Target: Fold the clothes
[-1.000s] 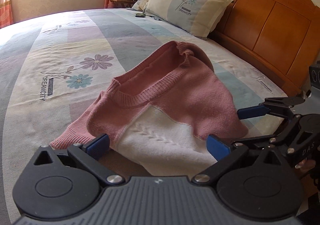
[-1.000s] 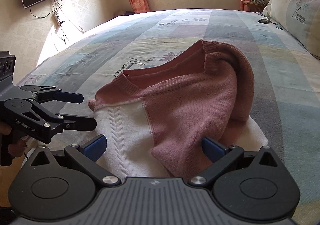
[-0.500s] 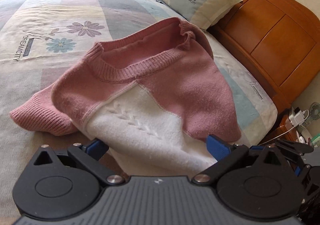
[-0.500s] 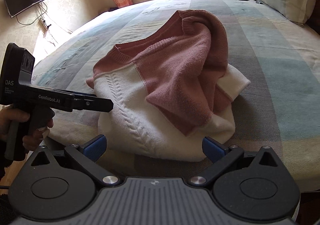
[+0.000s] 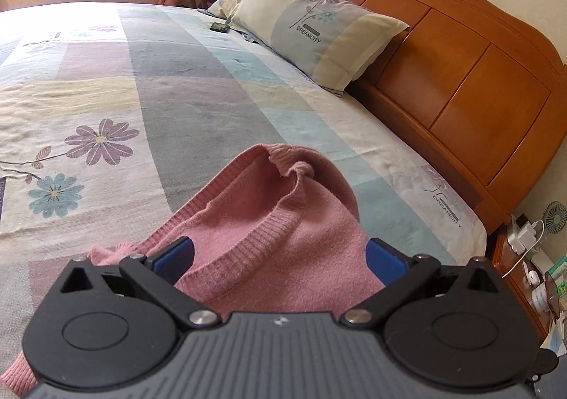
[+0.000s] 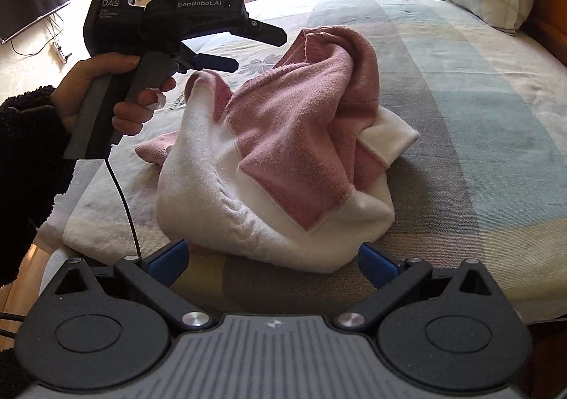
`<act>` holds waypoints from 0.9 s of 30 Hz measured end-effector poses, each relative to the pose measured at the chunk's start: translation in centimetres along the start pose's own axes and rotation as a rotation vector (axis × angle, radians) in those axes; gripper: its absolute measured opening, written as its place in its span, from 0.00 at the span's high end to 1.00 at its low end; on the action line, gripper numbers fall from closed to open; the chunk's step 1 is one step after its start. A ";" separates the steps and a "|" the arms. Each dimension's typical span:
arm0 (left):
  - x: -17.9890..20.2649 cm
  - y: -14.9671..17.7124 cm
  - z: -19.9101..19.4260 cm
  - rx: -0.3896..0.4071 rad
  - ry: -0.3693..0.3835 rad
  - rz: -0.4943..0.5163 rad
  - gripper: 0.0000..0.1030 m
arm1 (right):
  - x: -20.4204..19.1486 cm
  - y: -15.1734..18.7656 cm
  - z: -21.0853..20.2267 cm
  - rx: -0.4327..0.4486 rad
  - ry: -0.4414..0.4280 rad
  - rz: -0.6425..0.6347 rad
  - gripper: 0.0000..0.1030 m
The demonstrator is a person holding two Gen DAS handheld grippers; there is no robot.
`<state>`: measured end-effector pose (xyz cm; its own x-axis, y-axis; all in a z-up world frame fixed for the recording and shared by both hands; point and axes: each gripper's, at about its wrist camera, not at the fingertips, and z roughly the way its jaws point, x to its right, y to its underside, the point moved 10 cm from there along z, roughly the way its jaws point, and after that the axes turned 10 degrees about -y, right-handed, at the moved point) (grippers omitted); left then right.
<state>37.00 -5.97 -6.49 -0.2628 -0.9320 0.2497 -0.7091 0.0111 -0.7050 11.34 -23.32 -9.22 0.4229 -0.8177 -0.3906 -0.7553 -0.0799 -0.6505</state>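
On the bed [image 6: 478,87] we see the sweater [image 6: 283,150] bunched near the edge, our left gripper [image 6: 248,48] above its collar end and nearer than the right gripper [image 6: 271,259], both with fingers spread and empty.

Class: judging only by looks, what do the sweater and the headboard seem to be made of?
Sweater: soft knit, probably wool or acrylic; ribbed collar, cable pattern and fuzzy nap show. Headboard: wood, or perhaps veneer, with a glossy orange-brown varnish; panels reflect light and the top rail carries carved scrolls.
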 end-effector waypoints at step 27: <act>-8.6 8.7 -0.8 -0.112 -0.220 0.265 0.01 | -4.7 -6.0 12.6 -0.195 0.094 -0.471 0.00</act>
<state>32.59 2.46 -14.30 -0.3084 -0.9471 -0.0893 -0.7058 0.2907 -0.6460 20.22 -11.78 -11.69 0.6991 -0.7148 -0.0187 -0.5771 -0.5487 -0.6049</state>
